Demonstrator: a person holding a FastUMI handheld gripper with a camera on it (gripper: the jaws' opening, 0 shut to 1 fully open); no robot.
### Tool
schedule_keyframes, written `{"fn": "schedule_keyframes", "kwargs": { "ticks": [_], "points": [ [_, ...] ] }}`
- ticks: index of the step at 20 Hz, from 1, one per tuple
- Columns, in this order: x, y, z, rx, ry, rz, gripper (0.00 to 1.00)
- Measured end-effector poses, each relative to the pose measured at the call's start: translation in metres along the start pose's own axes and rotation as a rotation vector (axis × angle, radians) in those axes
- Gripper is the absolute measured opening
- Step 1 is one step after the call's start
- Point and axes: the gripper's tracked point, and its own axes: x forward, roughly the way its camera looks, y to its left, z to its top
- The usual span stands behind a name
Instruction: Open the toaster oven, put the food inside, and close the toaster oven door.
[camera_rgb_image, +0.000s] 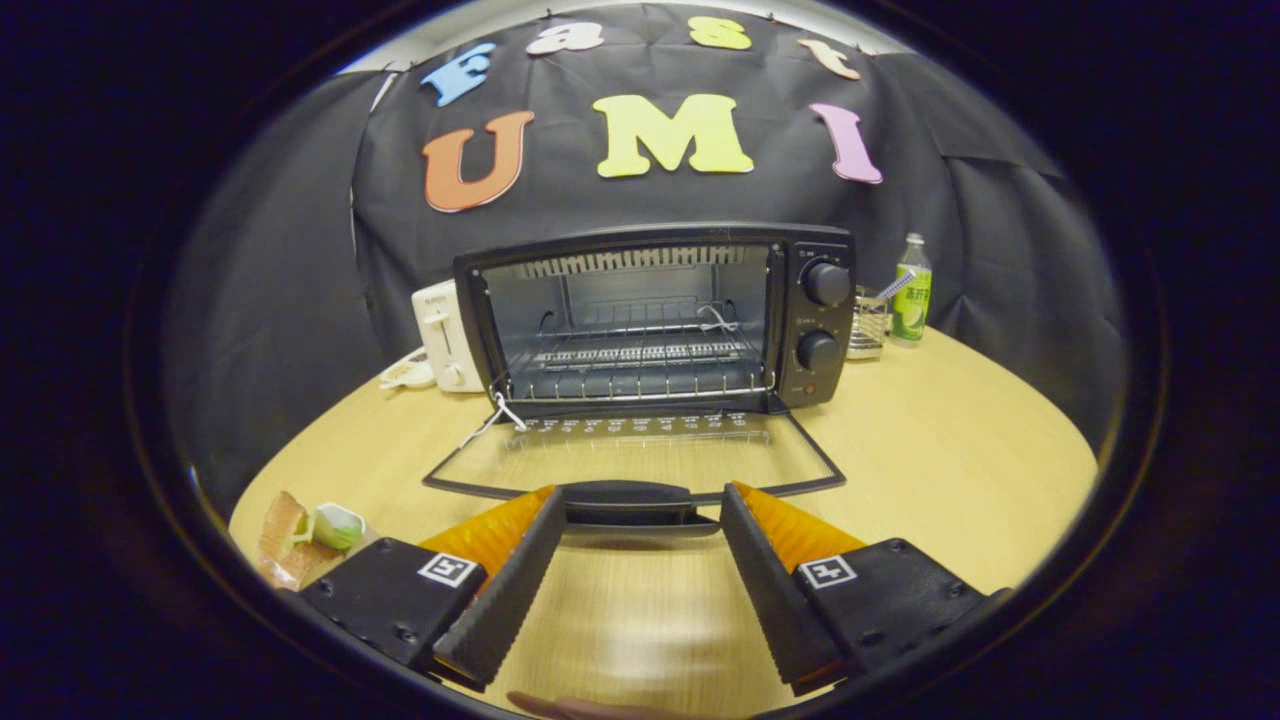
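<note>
The counter (950, 450), pale wood and round-edged, carries everything I work with here. On it, as my landmark, stands the toaster oven (660, 315), black, with two knobs on its right-hand panel. Its cavity stands open to me: I can see the wire rack (640, 370) inside, bare, with no food on it.

The glass door (640, 455) is swung fully down in front of the toaster oven and lies about flat over the counter. Its dark handle (628, 497) runs along the door's near edge. I judge the first step, opening, as done.

My gripper (633, 512) sits just in front of that handle with the jaws spread wide. The tips flank the handle's two ends; whether they touch it I cannot tell, and they grip nothing.

To the left of the toaster oven stands a white pop-up toaster (445, 335); to its right, a small wire holder (868, 322) and a green-labelled bottle (912, 290).

The food (300, 530), a wrapped bundle with something green in it, lies on the counter well apart from the toaster oven, to the front left beside my left finger (505, 580). By my reading, loading the food and closing the door both remain.
</note>
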Motion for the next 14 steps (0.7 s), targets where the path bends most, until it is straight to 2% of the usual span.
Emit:
{"fn": "schedule_keyframes", "kwargs": {
  "ticks": [3,8,12,14],
  "points": [
    [-0.006,0.002,0.004,0.012,0.019,0.02,0.98],
    [-0.028,0.034,0.021,0.01,0.091,0.154,0.97],
    [-0.054,0.073,0.034,0.021,0.162,0.32,0.98],
    [-0.072,0.101,0.034,0.022,0.237,0.464,0.97]
  ]
}}
